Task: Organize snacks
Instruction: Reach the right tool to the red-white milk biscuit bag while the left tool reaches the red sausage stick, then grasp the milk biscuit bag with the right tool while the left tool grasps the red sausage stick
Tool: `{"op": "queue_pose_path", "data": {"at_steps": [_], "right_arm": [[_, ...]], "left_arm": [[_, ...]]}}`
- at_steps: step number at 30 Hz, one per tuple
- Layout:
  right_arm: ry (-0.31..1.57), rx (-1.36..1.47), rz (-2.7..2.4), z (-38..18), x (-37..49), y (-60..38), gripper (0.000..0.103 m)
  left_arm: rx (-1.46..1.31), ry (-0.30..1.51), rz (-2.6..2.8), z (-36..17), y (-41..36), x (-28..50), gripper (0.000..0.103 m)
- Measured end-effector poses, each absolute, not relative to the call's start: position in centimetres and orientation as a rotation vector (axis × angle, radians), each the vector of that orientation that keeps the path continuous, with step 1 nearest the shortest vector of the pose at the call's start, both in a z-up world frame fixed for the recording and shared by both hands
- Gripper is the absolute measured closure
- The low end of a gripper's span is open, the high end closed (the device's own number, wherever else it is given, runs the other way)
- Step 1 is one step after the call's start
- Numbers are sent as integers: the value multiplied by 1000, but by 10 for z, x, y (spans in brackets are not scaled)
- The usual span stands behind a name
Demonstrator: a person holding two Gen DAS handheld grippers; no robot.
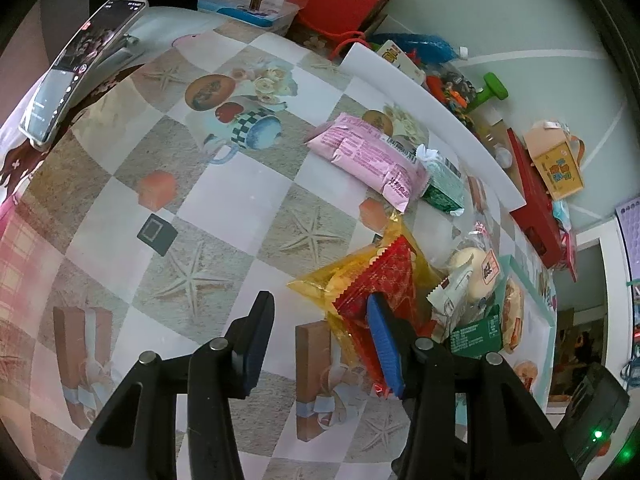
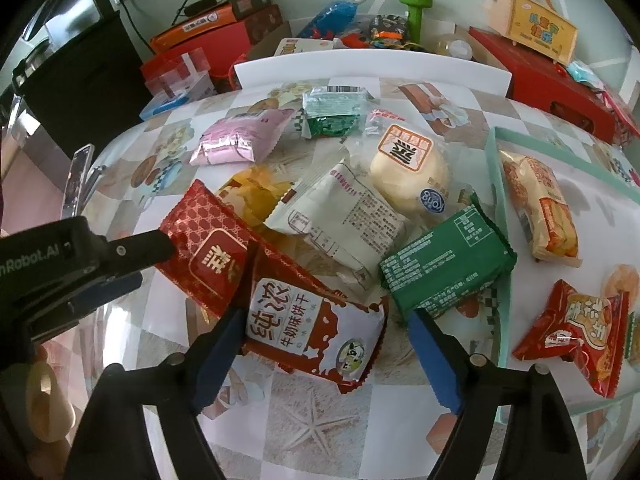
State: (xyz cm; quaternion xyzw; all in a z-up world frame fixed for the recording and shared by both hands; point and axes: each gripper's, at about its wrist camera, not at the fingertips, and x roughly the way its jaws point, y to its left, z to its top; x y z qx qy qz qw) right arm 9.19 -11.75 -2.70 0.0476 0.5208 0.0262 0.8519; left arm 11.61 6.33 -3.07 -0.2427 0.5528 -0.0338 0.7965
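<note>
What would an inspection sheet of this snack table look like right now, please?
Surface: table under a patterned cloth, crowded mid-table.
Job's things: several packs loose on the cloth, among them biscuit pack, red pack, bun, green pack; tray holds an orange pack and others.
Clutter: phone on a stand, black card.
Grippers: right gripper open, biscuit pack between its fingers; left gripper open, one finger at the red pack.
Cables: black cable from a wall socket.
Surroundings: red box, dumbbell, bottle beyond the table.
</note>
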Motion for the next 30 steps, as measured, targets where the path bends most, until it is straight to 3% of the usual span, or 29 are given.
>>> {"op": "queue_pose_path", "data": {"at_steps": [30], "right_arm": [[1180, -129, 125, -28, 71, -118, 18]], "left_arm": [[-523, 1215, -61, -35, 62, 113, 48]]}}
